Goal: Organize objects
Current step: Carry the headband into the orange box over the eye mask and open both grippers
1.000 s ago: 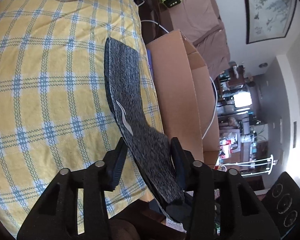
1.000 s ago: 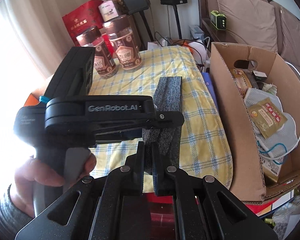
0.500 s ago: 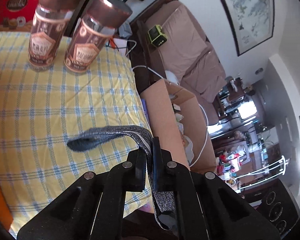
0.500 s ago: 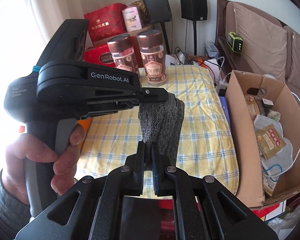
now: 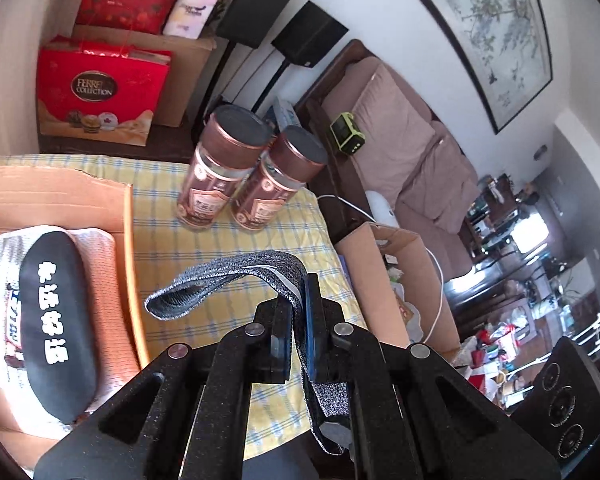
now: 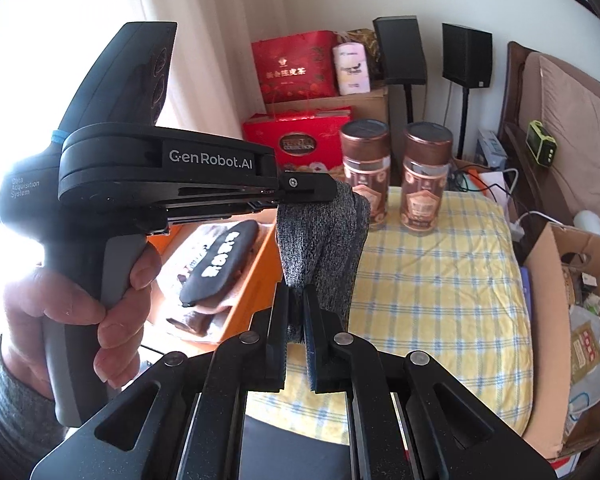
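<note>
Left wrist view: the left gripper (image 5: 299,312) has just closed and now pinches a grey knitted insole (image 5: 236,276) between its pads. Part of the insole arches up and away to the left of the fingertips, its rounded end drooping in the air over the yellow checked cloth (image 5: 204,248); another part hangs down below the fingers. Left of the tongs lies an orange cardboard box (image 5: 128,248) holding a black insole with white lettering (image 5: 56,320) on pale mesh. Ahead of the tongs, two brown-lidded jars (image 5: 236,176) stand side by side on the cloth. To the right sits an open brown carton (image 5: 376,280).

Right wrist view: the right gripper (image 6: 296,312) is clamped narrow on the lower edge of the same grey insole (image 6: 324,240), which rises ahead of its fingertips to the left gripper (image 6: 312,188), seen side-on and gripped by a hand (image 6: 80,308) at the left. The insole appears folded over between the two tongs, though the knit hides the exact crease. The orange box (image 6: 260,280) lies ahead and left; the jars (image 6: 396,172) stand further ahead, the carton (image 6: 548,320) at the right.
</note>
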Demonstrator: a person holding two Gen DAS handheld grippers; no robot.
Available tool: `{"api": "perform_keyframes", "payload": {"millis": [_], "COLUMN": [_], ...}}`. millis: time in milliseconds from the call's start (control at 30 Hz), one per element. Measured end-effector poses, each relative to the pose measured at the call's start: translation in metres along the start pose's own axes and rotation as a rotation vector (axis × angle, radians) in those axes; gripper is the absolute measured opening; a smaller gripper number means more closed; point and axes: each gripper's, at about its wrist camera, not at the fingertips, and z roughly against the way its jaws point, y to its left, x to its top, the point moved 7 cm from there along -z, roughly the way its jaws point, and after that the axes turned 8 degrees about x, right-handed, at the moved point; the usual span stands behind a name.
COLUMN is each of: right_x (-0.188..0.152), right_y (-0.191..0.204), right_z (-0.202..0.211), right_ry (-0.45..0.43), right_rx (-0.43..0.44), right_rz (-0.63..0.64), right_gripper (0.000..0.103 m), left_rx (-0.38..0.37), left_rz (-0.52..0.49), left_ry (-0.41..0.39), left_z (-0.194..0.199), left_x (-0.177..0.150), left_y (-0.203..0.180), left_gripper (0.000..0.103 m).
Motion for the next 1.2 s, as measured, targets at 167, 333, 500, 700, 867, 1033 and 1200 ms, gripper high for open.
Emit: {"api": "perform_keyframes", "payload": {"millis": [167, 333, 500, 700, 867, 1033, 1200], "right_x": [0.005, 0.009, 0.016, 0.030, 0.030, 0.014, 0.003], "right_y": [0.028, 0.048, 0.063, 0.069, 0.070, 0.063, 0.058], "right_z": [-0.028, -0.049, -0.061, -0.068, -0.082, -0.107, -0.123], "right_ry": [0.024, 0.032, 0.031, 0.016, 0.038, 0.099, 0.129], "right_rx": [0.049, 0.065, 0.066, 0.057, 0.048, 0.042, 0.035], "right_rz": [0.014, 0.021, 0.031, 0.033, 0.036, 0.025, 0.010], "right_gripper": [0.006, 0.006, 0.006, 0.007, 0.007, 0.007, 0.007], "left_rx": [0.015, 0.029, 0.027, 0.027, 0.022, 0.044, 0.033], "left_rz": [0.027, 0.048, 0.032, -0.001, -0.012, 0.022, 0.030], "left_ry": [-0.003, -0.012, -0.024, -0.046, -0.022, 0.036, 0.063], "left_z": [0.016, 0.025, 0.037, 0.046, 0.038, 0.014, 0.003], "left_x": [0.008, 0.016, 0.028, 0.044, 0.046, 0.034, 0.034], "left_y": [0.038, 0.064, 0.071, 0.071, 0.079, 0.106, 0.115], "left_gripper": [0.005, 0.005, 0.005, 0.005, 0.005, 0.005, 0.005]}}
